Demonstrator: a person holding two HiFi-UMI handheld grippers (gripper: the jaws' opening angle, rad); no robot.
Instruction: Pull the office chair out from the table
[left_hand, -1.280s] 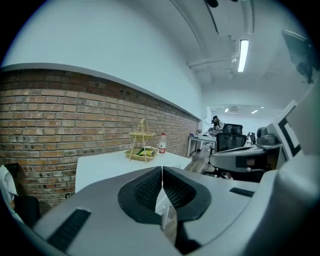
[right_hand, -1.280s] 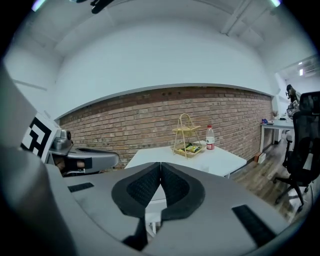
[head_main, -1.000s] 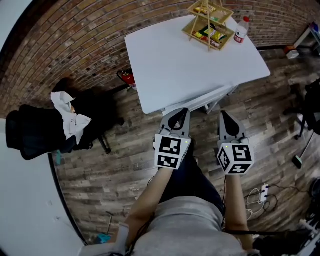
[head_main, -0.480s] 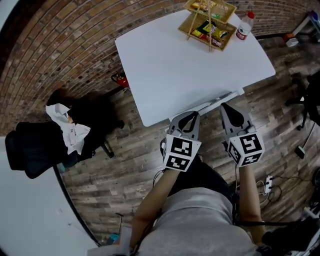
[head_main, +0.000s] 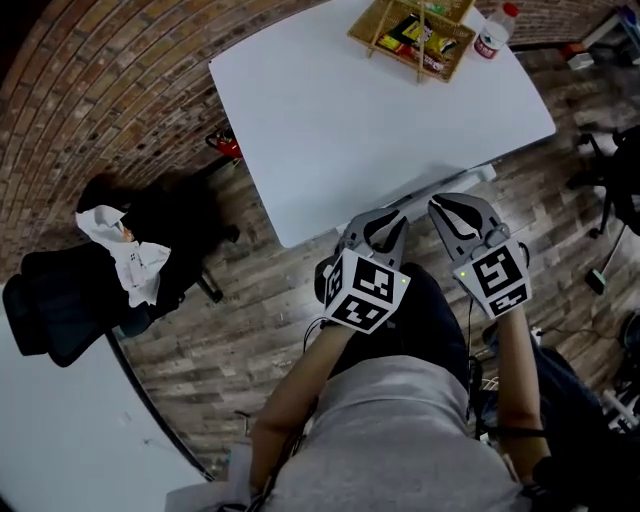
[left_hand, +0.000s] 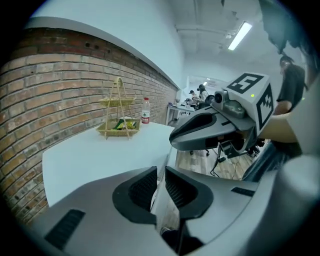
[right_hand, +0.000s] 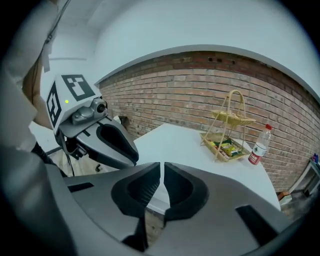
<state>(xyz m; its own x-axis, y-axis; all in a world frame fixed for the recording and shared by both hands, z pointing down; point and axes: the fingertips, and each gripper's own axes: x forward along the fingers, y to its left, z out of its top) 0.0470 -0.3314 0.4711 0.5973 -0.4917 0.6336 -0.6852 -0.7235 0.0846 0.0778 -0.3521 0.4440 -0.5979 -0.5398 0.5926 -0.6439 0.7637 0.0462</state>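
Nearest the camera, the person's two forearms reach forward over the plank floor (head_main: 240, 330), each carrying a gripper towards the near edge of the white desk (head_main: 330, 120). The left gripper (head_main: 385, 218) has its jaws just opening, a narrow slit with nothing between them; only the desk edge shows beyond. The right gripper (head_main: 450, 204), just beside it, has its jaws together and holds nothing.

Further on, at the far end of the desk, stand a tiered bamboo basket (head_main: 410, 30) of snacks and a water bottle (head_main: 495, 30), with the brick wall (head_main: 110, 90) behind.

The black office chair (head_main: 70, 300) is off to the person's left, near the wall and beside the desk's left side, well apart from both grippers. It carries a crumpled white cloth or paper (head_main: 125, 255).

Likely troubles from here:
- Both grippers point at the desk, not the chair, so a turn to the left could knock a jaw against the desk edge.
- A slit this narrow may not take the chair's back or arm; the jaws would need to be wider.
- The chair may swivel or roll off line if pulled from one side.
- The loose white bundle could slide to the floor if the chair is jerked
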